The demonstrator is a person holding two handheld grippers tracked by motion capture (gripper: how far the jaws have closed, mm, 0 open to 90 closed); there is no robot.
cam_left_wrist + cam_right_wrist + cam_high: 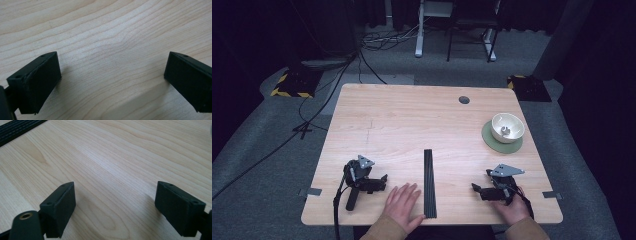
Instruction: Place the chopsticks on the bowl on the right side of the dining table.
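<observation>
Tabletop [412, 120]: pale wood, wavy grain lines. Strip [429, 182], lower centre: black, ribbed lengthwise. Bowl [507, 127], right: cream, on dull green mat [492, 140]. Both grippers, left gripper [382, 180] and right gripper [476, 189]: black with grey top plates. Sleeves [382, 230], bottom edge: tan. Floor [257, 150]: grey carpet; yellow-black hazard stripes [287, 92], upper left.
</observation>
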